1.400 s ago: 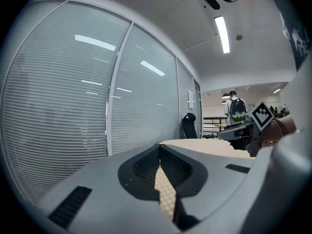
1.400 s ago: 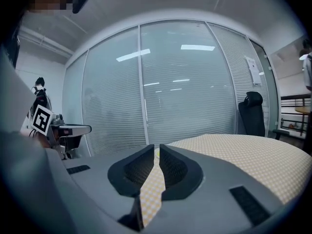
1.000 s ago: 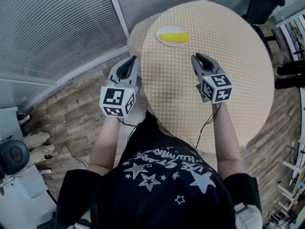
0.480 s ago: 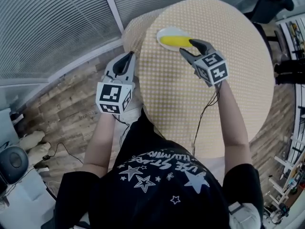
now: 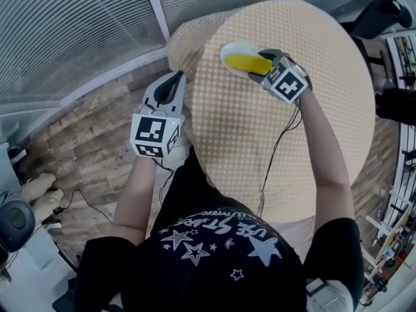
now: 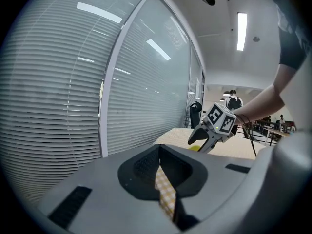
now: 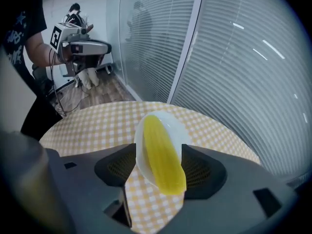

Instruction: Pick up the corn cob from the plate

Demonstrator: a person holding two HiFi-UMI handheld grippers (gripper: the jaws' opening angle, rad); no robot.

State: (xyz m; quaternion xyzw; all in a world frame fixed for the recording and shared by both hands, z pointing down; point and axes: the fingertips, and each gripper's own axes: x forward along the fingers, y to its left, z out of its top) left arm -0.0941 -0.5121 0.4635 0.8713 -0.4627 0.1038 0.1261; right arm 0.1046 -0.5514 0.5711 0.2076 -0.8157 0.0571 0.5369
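Head view: one right tool (image 5: 261, 64) hangs over the one corn cob (image 5: 246, 62), which lies on the one white plate (image 5: 227, 48) on the checked tabletop (image 5: 312, 122); one left tool (image 5: 175, 78) sits off the edge.

Left gripper view: that tool is clenched on nothing.

Right gripper view: its jaws are opening around the corn cob (not pinching yet); I would go lower, keep it in the middle, then squeeze softly.

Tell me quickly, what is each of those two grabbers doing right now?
Left gripper: jaws shut, nothing held.
Right gripper: jaws opening around the yellow corn cob on the white plate, not gripping.
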